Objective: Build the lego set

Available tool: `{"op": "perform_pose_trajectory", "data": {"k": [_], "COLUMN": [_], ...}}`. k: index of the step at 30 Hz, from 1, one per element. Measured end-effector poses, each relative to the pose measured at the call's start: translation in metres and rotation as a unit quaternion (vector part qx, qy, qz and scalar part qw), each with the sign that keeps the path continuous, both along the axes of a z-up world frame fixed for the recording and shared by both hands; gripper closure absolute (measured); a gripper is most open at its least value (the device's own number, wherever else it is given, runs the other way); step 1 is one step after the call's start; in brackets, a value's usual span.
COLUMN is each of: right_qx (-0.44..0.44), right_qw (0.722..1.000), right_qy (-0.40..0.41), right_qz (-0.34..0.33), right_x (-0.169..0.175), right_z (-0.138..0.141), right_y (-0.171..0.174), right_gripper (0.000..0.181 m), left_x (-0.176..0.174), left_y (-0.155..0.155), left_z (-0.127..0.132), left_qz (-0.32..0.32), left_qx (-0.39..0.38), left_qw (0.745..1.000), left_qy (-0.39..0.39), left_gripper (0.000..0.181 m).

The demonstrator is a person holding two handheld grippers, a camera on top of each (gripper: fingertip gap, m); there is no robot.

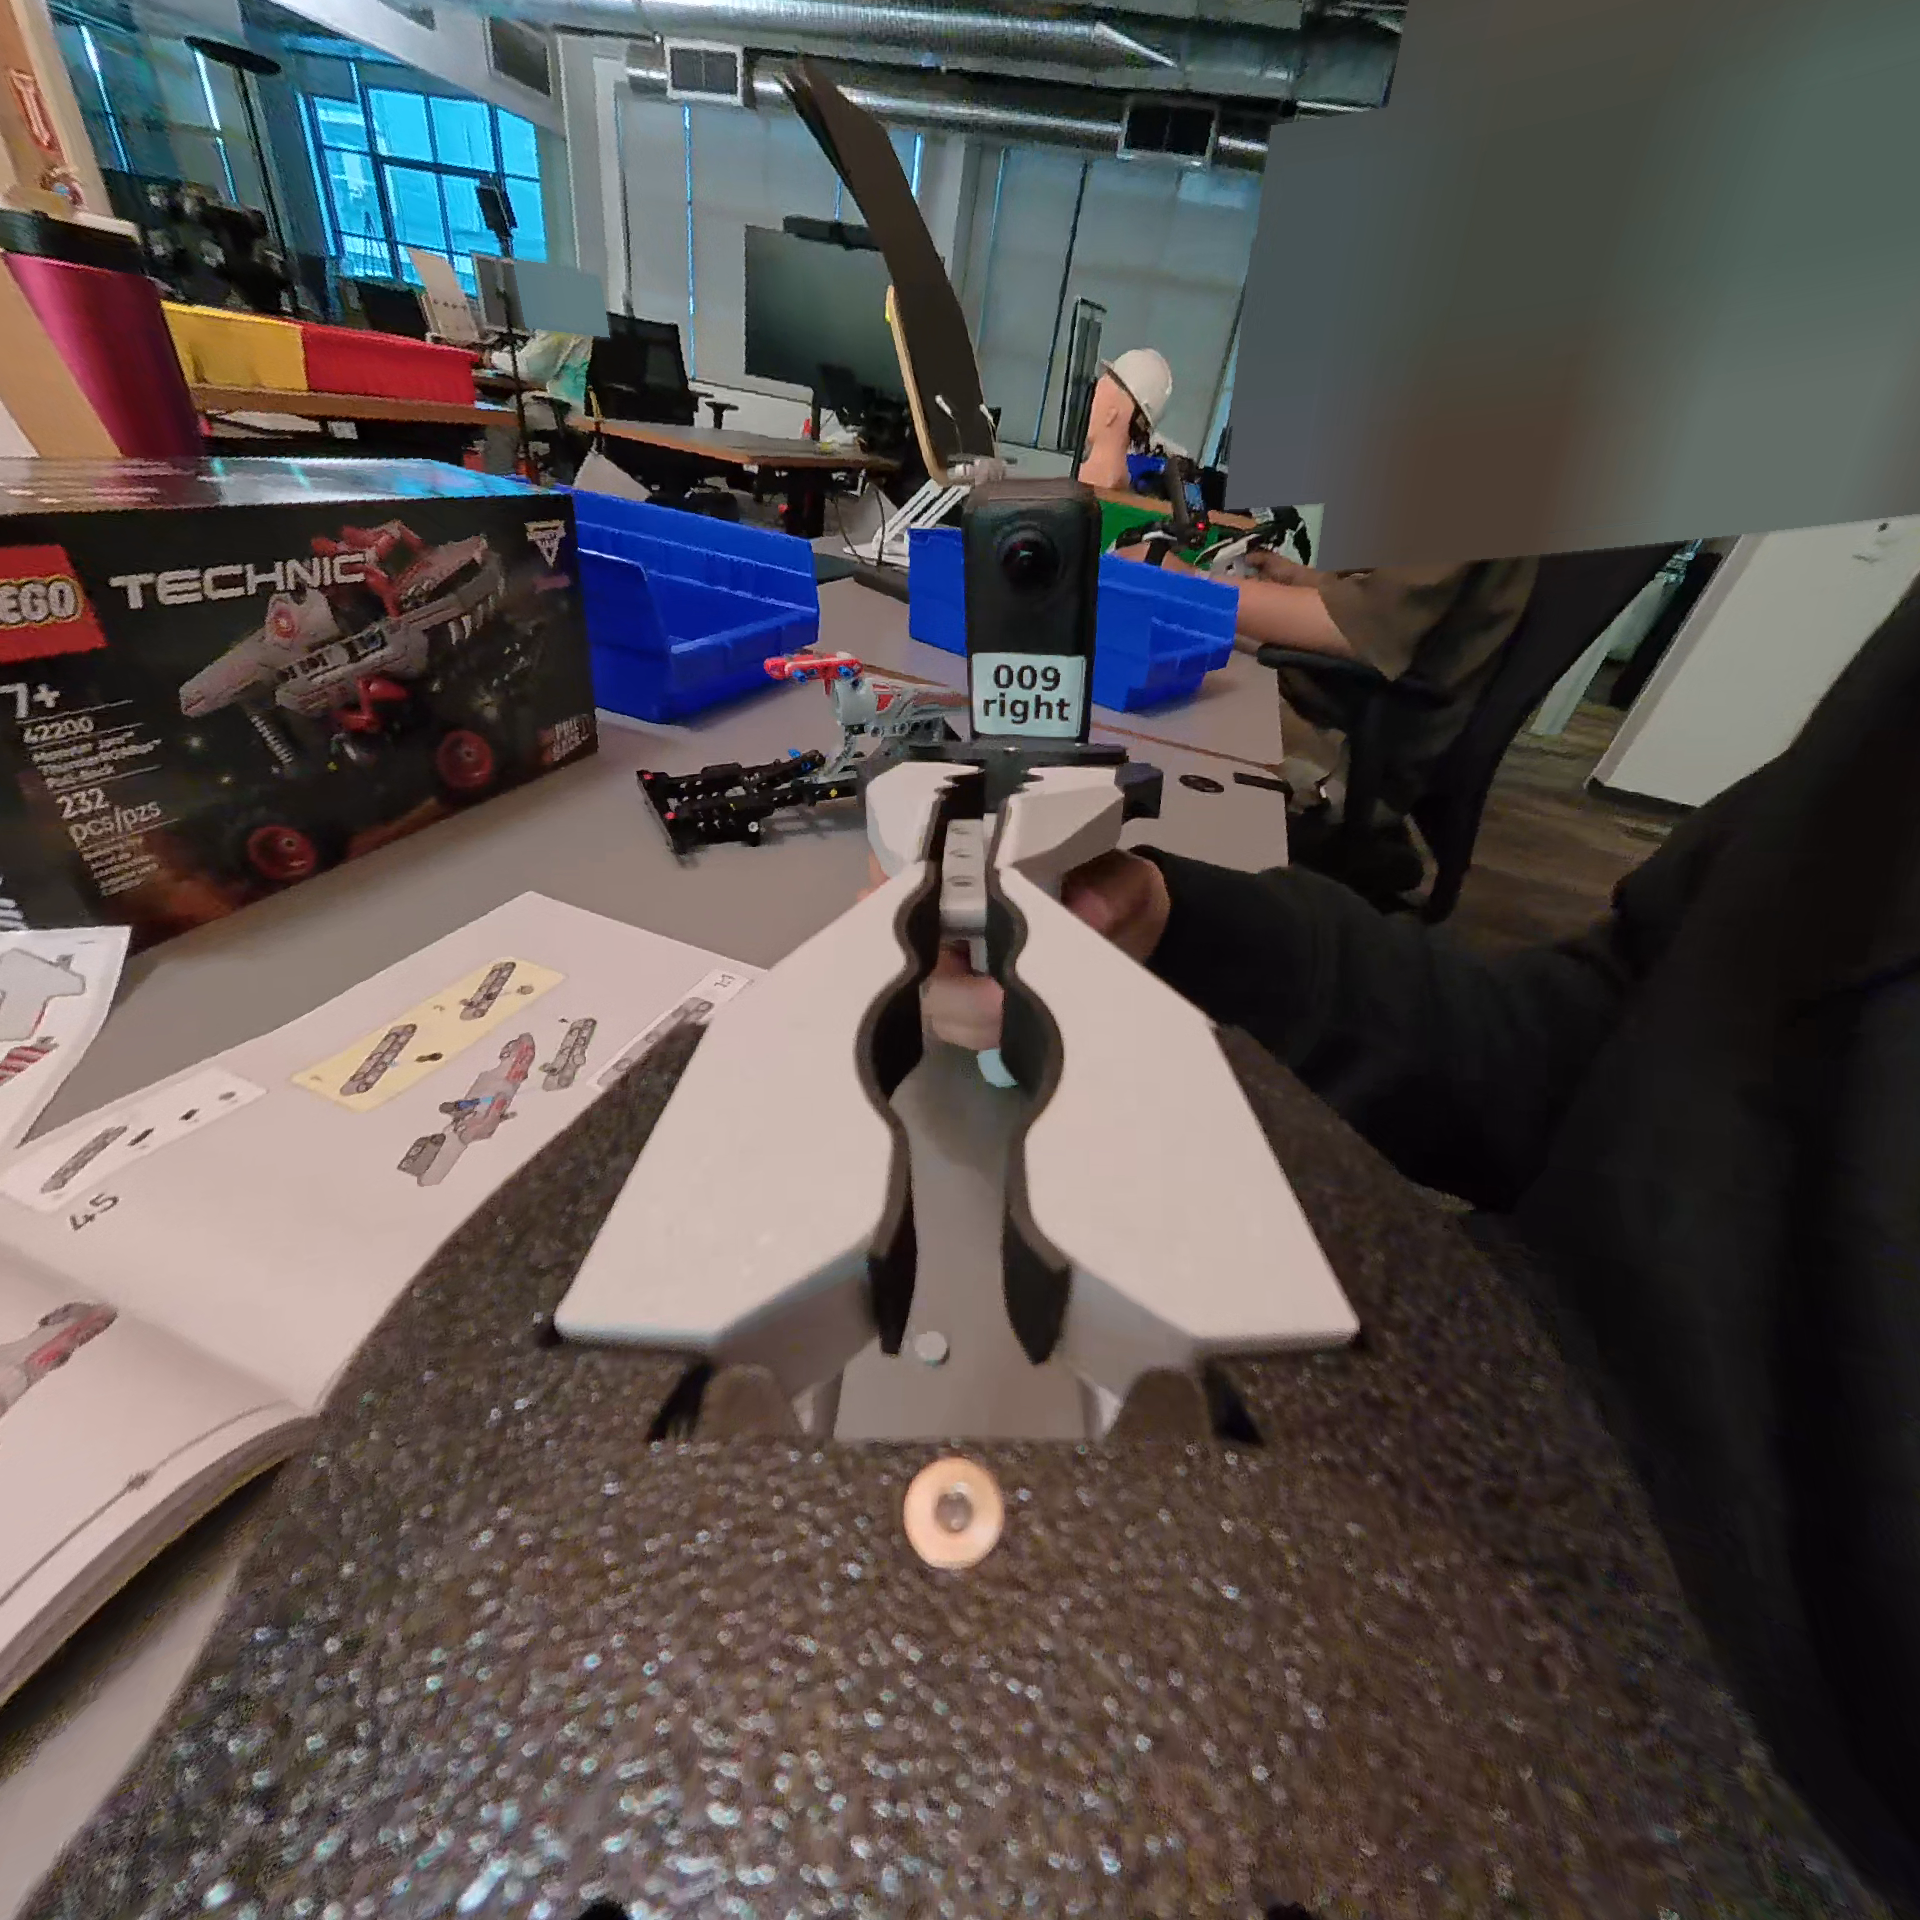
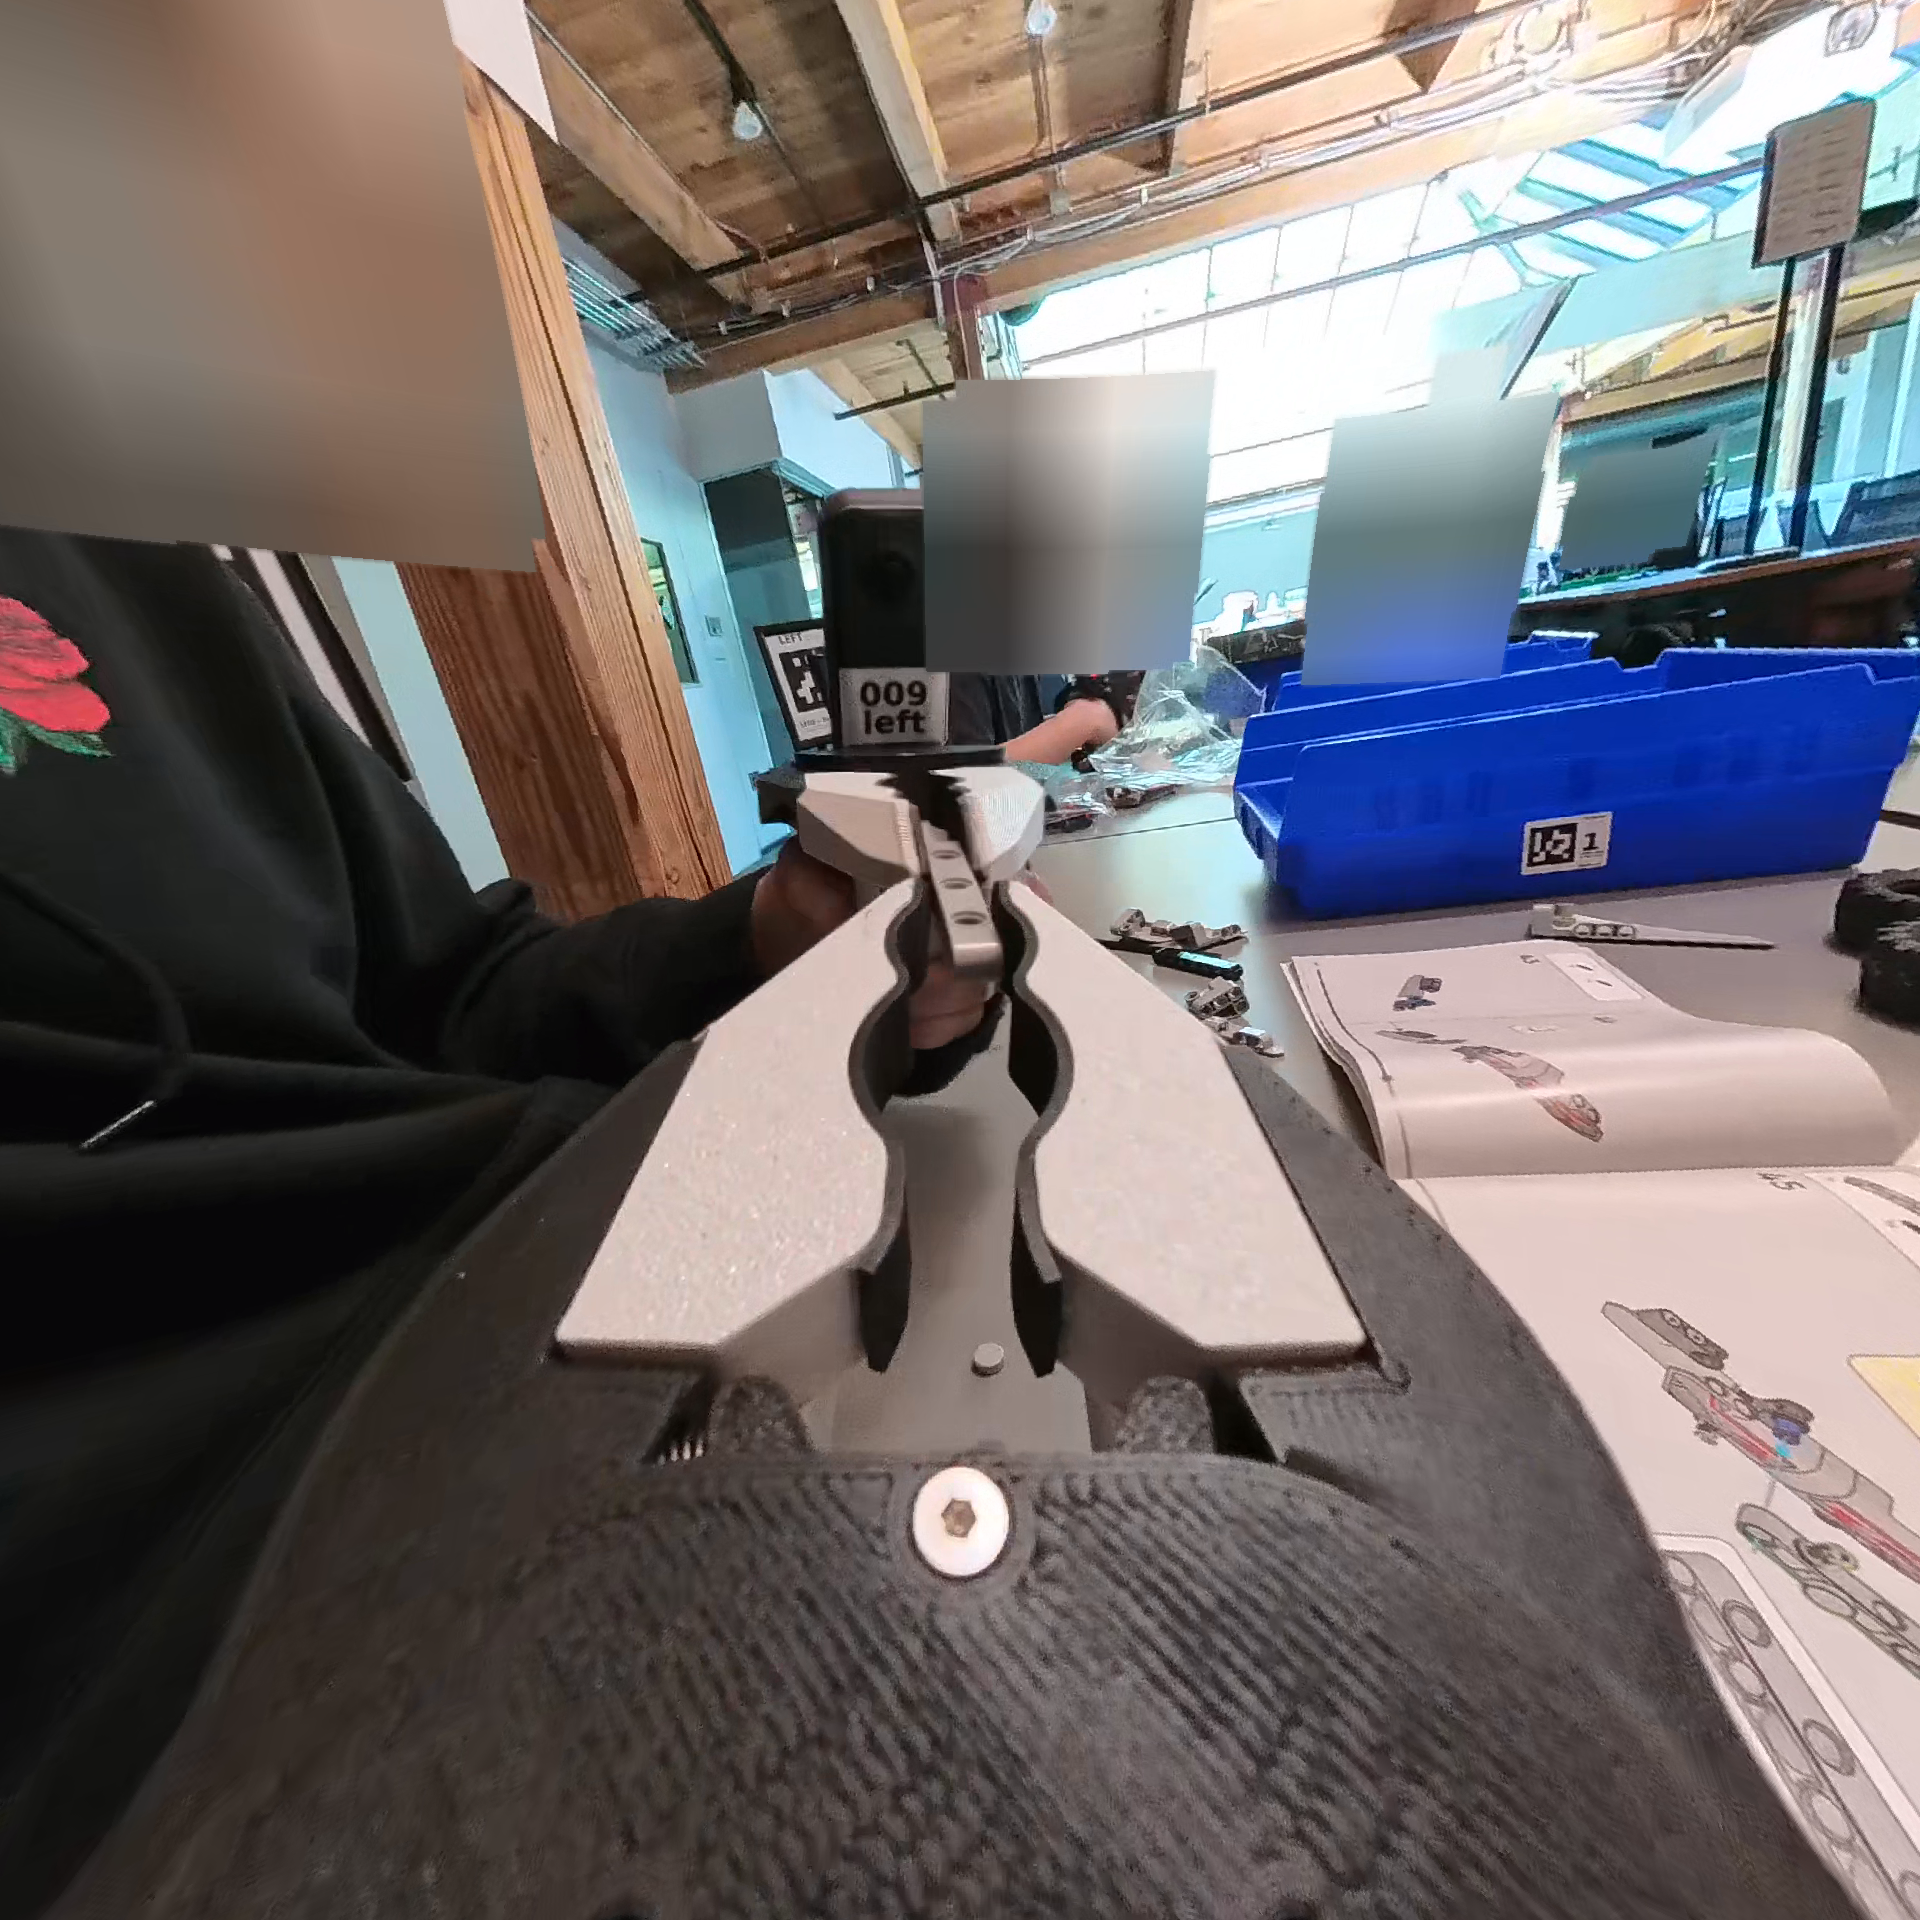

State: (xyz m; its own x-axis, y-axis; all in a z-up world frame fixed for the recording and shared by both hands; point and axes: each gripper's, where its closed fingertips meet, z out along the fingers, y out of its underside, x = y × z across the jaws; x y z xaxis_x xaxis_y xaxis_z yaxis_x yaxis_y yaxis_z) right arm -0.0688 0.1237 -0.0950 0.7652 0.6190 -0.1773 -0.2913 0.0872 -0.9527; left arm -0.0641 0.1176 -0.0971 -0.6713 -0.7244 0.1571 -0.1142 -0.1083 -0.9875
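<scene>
My two grippers face each other tip to tip above the table. A light grey Technic beam (image 1: 963,868) with round holes spans between them. My left gripper (image 1: 961,920) is shut on one end of it. My right gripper (image 1: 971,792) faces it from beyond and is closed on the other end. In the right wrist view my right gripper (image 2: 961,930) is shut on the beam (image 2: 958,894), and the left gripper (image 2: 928,808) holds its far end. A partly built black and grey chassis (image 1: 743,798) lies on the table behind.
The Lego set box (image 1: 291,665) stands at the left. The open instruction booklet (image 1: 312,1153) (image 2: 1558,1049) lies on the grey table. Blue bins (image 1: 686,623) (image 2: 1558,779) stand behind. Loose grey parts (image 2: 1179,925), a grey pointed panel (image 2: 1642,932) and black tyres (image 2: 1883,914) lie nearby. The grippers are tip to tip, or close to it.
</scene>
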Motion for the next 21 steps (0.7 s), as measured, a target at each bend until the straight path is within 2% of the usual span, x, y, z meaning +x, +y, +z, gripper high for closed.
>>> {"op": "perform_pose_trajectory", "data": {"k": [7,12,15,21], "right_qx": [0.026,0.004,0.016,-0.011], "right_qw": [0.999,1.0,0.997,0.999], "right_qy": [0.02,0.02,0.072,0.049], "right_qz": [-0.02,-0.017,-0.002,0.006], "right_x": [0.009,0.01,0.017,0.01], "right_z": [0.01,0.008,0.017,0.007], "right_y": [-0.002,-0.001,-0.007,-0.002], "right_gripper": [0.172,0.174,0.175,0.174], "left_x": [0.007,0.008,0.004,0.002], "left_y": [-0.001,0.005,0.01,0.008], "left_z": [0.008,0.001,-0.005,0.007], "left_qz": [0.0,0.026,0.04,0.042], "left_qx": [-0.038,0.0,0.035,-0.012], "left_qw": [0.999,0.999,0.998,0.999], "left_qy": [0.003,0.025,0.037,0.029], "left_gripper": [0.175,0.17,0.163,0.162]}}
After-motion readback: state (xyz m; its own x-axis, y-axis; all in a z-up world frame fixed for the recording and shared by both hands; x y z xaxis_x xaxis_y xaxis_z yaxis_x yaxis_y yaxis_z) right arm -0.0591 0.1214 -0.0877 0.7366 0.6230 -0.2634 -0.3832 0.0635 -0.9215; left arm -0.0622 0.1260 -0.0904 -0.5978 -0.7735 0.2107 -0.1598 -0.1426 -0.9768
